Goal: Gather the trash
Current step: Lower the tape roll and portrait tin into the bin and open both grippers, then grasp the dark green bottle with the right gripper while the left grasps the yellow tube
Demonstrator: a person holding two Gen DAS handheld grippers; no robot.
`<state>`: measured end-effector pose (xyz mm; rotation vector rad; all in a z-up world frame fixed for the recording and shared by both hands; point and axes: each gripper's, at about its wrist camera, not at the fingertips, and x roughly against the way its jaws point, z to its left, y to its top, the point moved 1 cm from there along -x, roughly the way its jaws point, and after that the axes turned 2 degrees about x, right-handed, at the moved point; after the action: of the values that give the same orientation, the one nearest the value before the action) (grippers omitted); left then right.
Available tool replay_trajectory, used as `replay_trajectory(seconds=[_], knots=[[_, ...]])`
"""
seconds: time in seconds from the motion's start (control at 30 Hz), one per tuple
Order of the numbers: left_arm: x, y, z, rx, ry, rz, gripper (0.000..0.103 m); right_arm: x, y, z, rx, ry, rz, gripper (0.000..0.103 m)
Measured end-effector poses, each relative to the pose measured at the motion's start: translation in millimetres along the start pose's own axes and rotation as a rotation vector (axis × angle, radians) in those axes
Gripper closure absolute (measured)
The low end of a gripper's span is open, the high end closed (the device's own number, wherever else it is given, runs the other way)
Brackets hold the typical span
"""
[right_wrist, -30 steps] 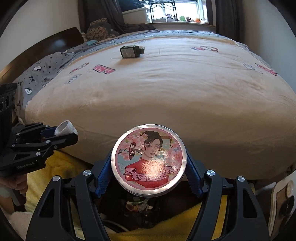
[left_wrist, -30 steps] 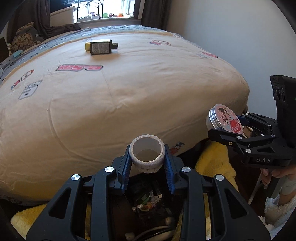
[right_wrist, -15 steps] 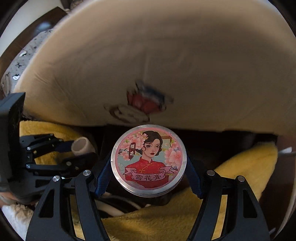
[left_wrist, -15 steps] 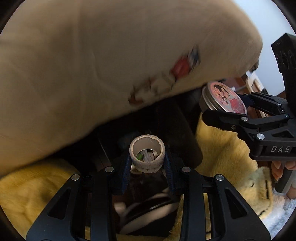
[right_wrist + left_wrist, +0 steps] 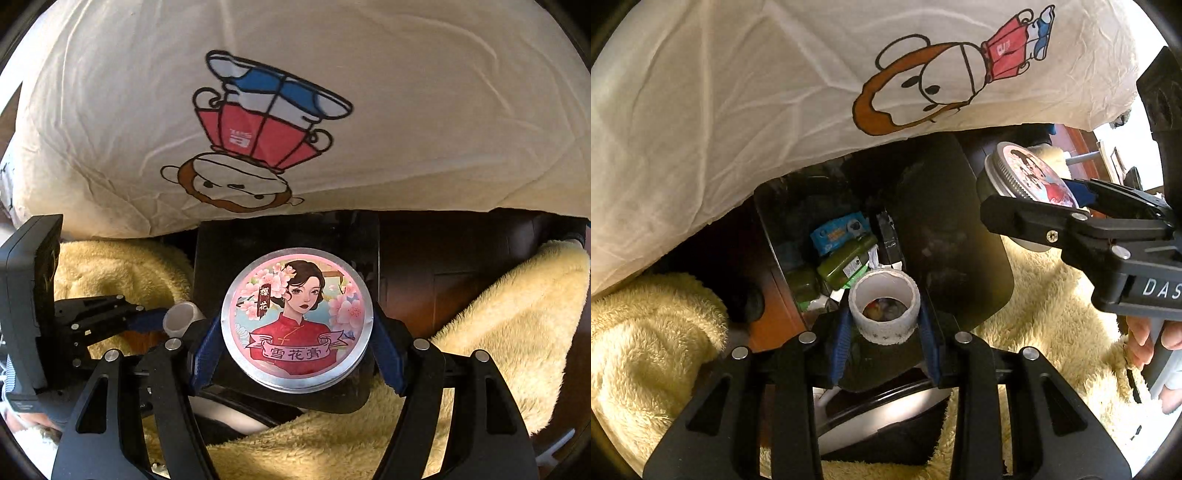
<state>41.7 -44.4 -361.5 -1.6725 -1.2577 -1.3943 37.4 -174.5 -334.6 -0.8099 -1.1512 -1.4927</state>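
Two tools grip: left tool (image 5: 884,325) w/ cardboard tape core (image 5: 884,308), right tool (image 5: 295,343) w/ round metal tin (image 5: 297,319).

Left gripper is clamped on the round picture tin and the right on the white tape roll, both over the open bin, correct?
Swapped. The left wrist view shows the left gripper clamping the white tape roll; the right gripper holds the round picture tin. Both over the open bin.

Each hand-held gripper is matte black plastic with silver round-head screws and ribbed blue pads on its fingers. The right hand-held gripper (image 5: 1067,206) bears white letters "DAS" beside its grey handle; left hand-held gripper (image 5: 884,332) matches.
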Motion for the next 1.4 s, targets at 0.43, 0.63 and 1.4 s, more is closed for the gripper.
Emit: replay_trajectory(seconds=[0.43,0.63,1.4], knots=[[41,9,0,-0.012,0.081,-0.128,0.036,36,6,-12,-0.041,-0.01,-0.095,0.017],[82,14,-7,-0.046,0.122,-0.227,0.029,69,11,-11,-0.029,-0.022,-0.177,0.015],[246,81,51,0.042,0.27,-0.619,0.016,182,149,40,0.182,-0.104,-0.528,0.015]])
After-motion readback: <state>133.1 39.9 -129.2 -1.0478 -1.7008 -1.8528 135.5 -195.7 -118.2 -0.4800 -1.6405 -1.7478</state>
